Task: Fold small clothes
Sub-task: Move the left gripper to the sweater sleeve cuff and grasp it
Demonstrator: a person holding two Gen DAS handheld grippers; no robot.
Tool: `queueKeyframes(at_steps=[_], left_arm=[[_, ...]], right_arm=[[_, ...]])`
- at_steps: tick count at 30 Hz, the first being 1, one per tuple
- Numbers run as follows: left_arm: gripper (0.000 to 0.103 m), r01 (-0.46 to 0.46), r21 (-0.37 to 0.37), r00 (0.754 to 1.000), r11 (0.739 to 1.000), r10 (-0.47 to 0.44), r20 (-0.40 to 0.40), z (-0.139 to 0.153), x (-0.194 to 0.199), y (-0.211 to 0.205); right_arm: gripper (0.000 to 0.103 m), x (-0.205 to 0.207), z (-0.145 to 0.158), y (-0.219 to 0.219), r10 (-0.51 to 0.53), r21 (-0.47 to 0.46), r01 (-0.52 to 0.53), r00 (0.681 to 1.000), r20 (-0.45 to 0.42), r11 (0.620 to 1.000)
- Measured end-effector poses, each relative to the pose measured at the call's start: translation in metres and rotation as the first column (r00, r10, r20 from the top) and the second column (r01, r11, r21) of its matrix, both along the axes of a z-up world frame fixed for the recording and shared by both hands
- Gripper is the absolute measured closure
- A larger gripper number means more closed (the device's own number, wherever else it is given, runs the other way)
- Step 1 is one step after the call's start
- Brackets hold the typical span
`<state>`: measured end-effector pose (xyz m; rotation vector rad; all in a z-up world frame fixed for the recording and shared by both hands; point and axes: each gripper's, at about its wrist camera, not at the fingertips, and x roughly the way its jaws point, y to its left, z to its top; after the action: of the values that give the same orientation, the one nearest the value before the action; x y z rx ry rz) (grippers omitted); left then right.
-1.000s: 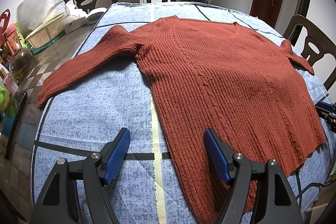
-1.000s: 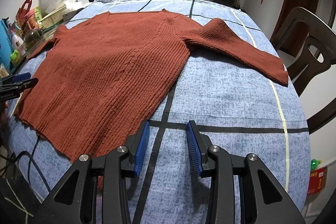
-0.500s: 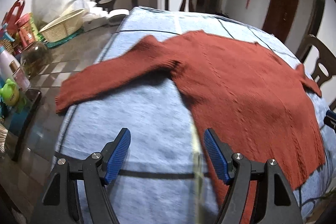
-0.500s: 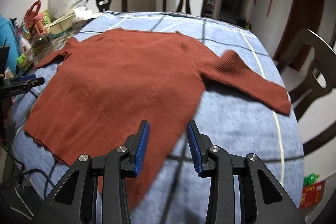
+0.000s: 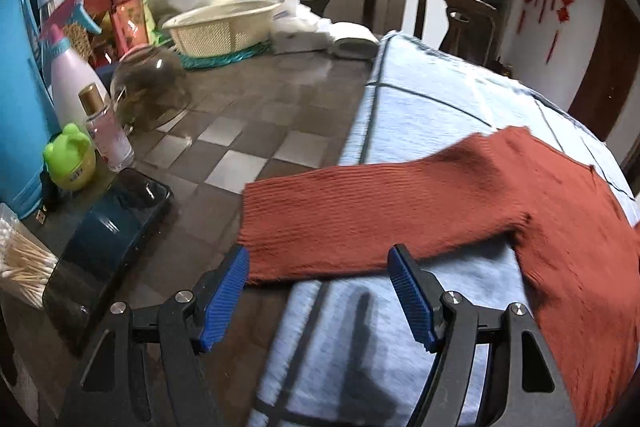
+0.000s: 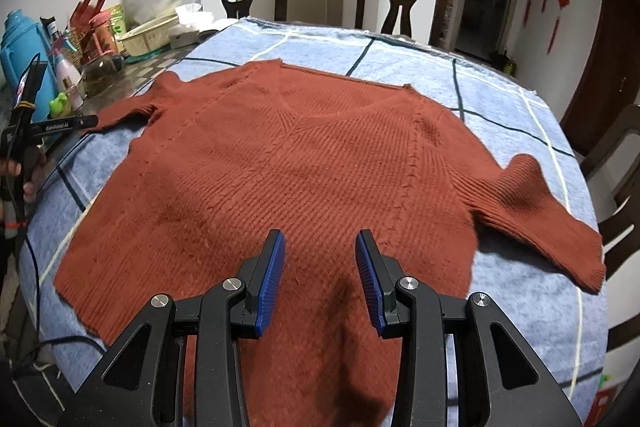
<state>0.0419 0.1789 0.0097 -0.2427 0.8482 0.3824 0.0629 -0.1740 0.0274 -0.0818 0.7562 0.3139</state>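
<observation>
A rust-red ribbed knit sweater (image 6: 304, 163) is seen spread flat, front up, on a pale blue checked cloth (image 6: 400, 55) that covers most of a dark checker-patterned table (image 5: 248, 131). The right gripper (image 6: 320, 259) is held above the sweater's lower body, its blue ribbed pads standing apart with nothing caught between them; the V-neck lies straight ahead of the jaws, and one sleeve is stretched out to their right.

The left gripper (image 5: 318, 267) is shown with its jaws wide apart and empty, poised over the cuff end of the other sleeve (image 5: 360, 211), which lies just ahead of the pads and reaches past the cloth's edge onto the bare table. To the left of those jaws a dark phone (image 5: 108, 231) lies flat, and beyond it stand a small green frog-shaped pot (image 5: 70, 157), a white bottle with a pink cap (image 5: 74, 79) and a cream plastic basket (image 5: 224, 27) (the left view is blurred).
</observation>
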Motion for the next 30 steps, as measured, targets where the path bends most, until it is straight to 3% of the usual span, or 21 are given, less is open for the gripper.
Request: queueKeyframes(at_steps=[7,12,16,19,22,30], left_arm=[[0.029,-0.033,-0.001,0.999,0.999,0.033,-0.027,-0.01,0.004,0.012],[0.039,-0.026,-0.029,0.999,0.999,0.025,-0.021,-0.012,0.009,0.016],[0.06,-0.016,-0.044,1.0,0.999,0.016,-0.007,-0.014,0.01,0.017],[0.084,0.012,-0.066,1.0,0.998,-0.011,0.009,-0.013,0.011,0.015],[0.089,0.023,-0.041,1.0,0.999,-0.023,0.012,-0.007,0.014,0.01],[0.089,0.084,0.055,0.994,0.995,-0.087,0.071,0.037,0.017,-0.006]], right_arm=[[0.065,0.012,-0.002,0.003,0.013,0.0,-0.013,1.0,-0.019,1.0],[0.065,0.016,-0.003,0.006,0.03,0.0,-0.03,0.999,-0.026,1.0],[0.065,0.017,-0.004,0.008,0.039,0.003,-0.039,0.999,-0.027,0.999],[0.065,0.016,-0.003,0.008,0.044,0.003,-0.044,0.999,-0.023,0.999],[0.065,0.013,-0.001,0.006,0.045,0.005,-0.045,0.999,-0.015,0.999],[0.065,0.008,0.003,-0.002,0.033,0.027,-0.033,0.999,0.005,0.999]])
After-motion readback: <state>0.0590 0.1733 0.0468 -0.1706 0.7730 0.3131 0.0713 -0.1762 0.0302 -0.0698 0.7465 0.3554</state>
